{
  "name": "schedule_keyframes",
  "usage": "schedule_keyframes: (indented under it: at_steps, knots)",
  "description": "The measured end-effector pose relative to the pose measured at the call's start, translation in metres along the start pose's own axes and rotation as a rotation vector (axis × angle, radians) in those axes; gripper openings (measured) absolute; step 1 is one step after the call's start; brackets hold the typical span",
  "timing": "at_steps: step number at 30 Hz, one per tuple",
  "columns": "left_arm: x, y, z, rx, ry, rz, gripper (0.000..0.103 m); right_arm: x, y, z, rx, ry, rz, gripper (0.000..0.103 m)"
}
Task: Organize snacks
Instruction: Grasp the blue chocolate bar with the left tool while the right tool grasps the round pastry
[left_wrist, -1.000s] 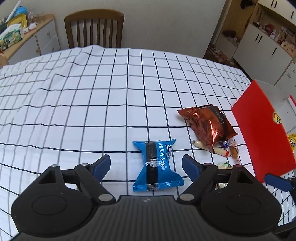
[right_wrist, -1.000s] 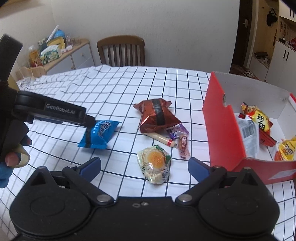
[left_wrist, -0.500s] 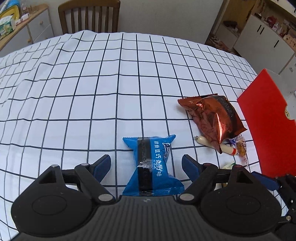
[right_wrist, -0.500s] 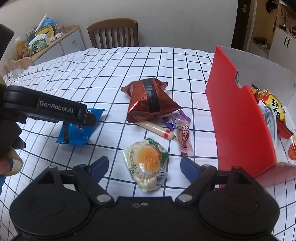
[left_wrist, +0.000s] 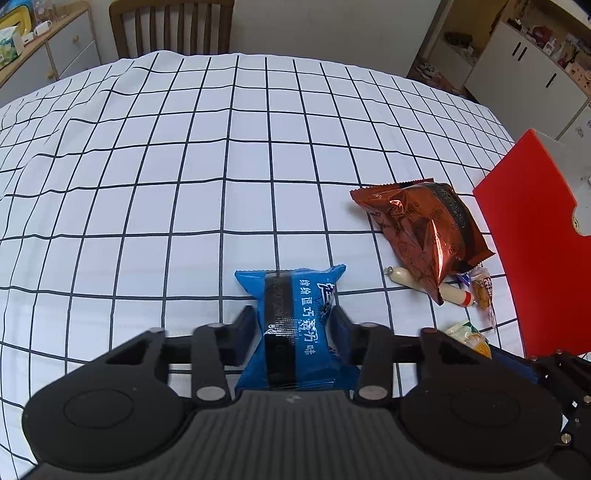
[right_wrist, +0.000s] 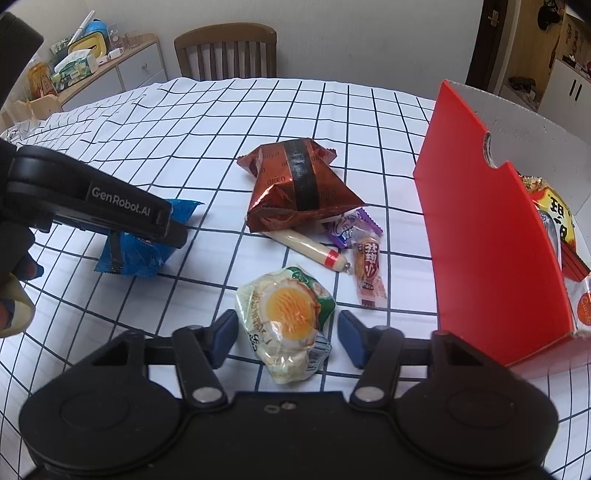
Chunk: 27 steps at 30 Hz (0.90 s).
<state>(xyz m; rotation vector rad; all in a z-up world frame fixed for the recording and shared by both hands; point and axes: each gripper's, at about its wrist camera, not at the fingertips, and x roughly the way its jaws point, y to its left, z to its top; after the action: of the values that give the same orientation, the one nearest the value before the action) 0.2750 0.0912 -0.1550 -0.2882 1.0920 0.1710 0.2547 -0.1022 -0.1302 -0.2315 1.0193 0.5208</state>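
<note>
In the left wrist view, the left gripper (left_wrist: 293, 325) is closing, its pads pressed against the pinched waist of the blue foil snack packet (left_wrist: 295, 328), which lies on the checked tablecloth (left_wrist: 166, 166) with its long axis running straight away from the tool. In the right wrist view, the right gripper (right_wrist: 282, 334) is closing around the clear egg-printed pouch (right_wrist: 286, 314), its blue pads just beside the wrapper's sides. The red cardboard box (right_wrist: 491, 236) stands on that gripper's side, so it is probably the nearer for the drop.
</note>
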Motion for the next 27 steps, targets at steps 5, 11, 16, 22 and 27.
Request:
schedule_keyframes:
  at_steps: [5, 11, 16, 22, 27]
  knots:
    - [-0.004, 0.003, -0.004, -0.012, 0.001, 0.003, 0.036, -0.001, 0.000, -0.002, 0.005, 0.000, -0.009, 0.047]
    - [-0.014, 0.003, -0.016, -0.006, -0.001, -0.003, 0.035, -0.010, -0.001, -0.007, 0.005, -0.005, -0.016, 0.046]
    - [-0.028, 0.002, -0.026, -0.013, -0.013, -0.012, 0.035, -0.025, -0.003, -0.012, 0.036, -0.007, 0.004, 0.046]
    - [-0.055, -0.008, -0.039, 0.007, -0.038, -0.025, 0.035, -0.051, -0.005, -0.017, 0.053, -0.041, 0.018, 0.046]
    - [-0.078, -0.019, -0.050, 0.034, -0.067, -0.036, 0.035, -0.075, -0.007, -0.021, 0.063, -0.064, 0.030, 0.046]
